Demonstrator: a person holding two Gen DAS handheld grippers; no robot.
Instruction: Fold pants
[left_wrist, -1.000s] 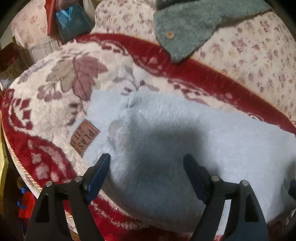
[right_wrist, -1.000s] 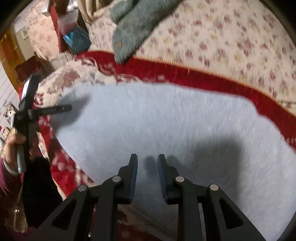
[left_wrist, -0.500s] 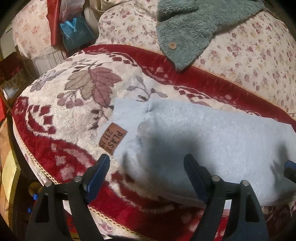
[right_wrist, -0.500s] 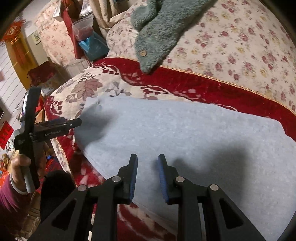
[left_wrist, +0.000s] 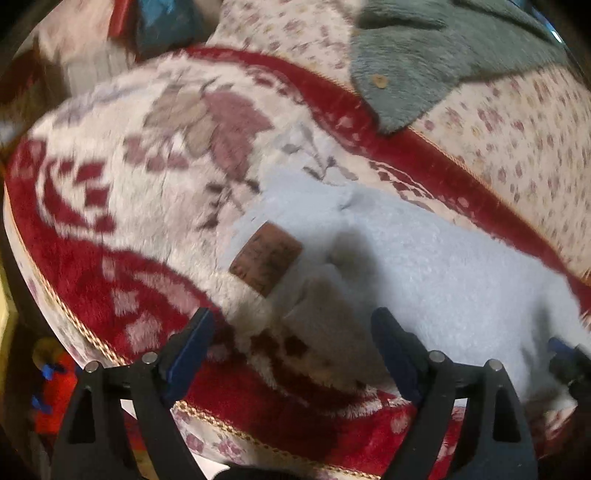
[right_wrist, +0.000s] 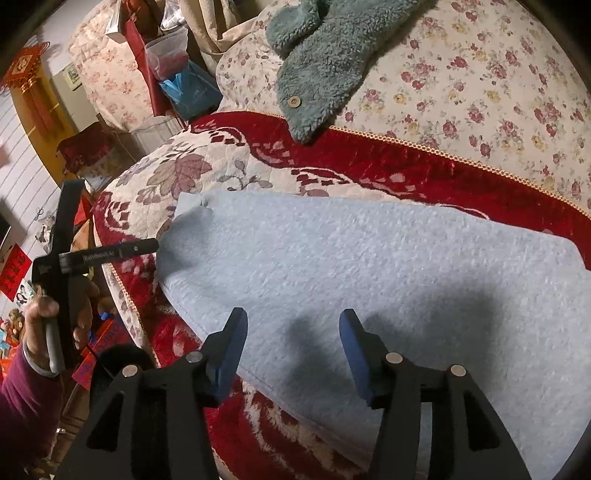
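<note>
Opening: my right claw (right_wrist: 293, 347) spreads above the pants (right_wrist: 369, 273), gripping nothing.
Left claw (left_wrist: 291, 350): also opening, empty, at their labelled end.
Pants: folded on the blanket (right_wrist: 406, 166).

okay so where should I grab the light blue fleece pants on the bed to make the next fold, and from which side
Probably the end of the light blue fleece pants with the brown leather patch, approached from the bed's near edge. There the cloth lies flat on the red and cream floral blanket, its corner and edge free to pinch. The left gripper hovers nearest it, jaws opening and empty; the right gripper is also opening, nothing pinched.
</note>
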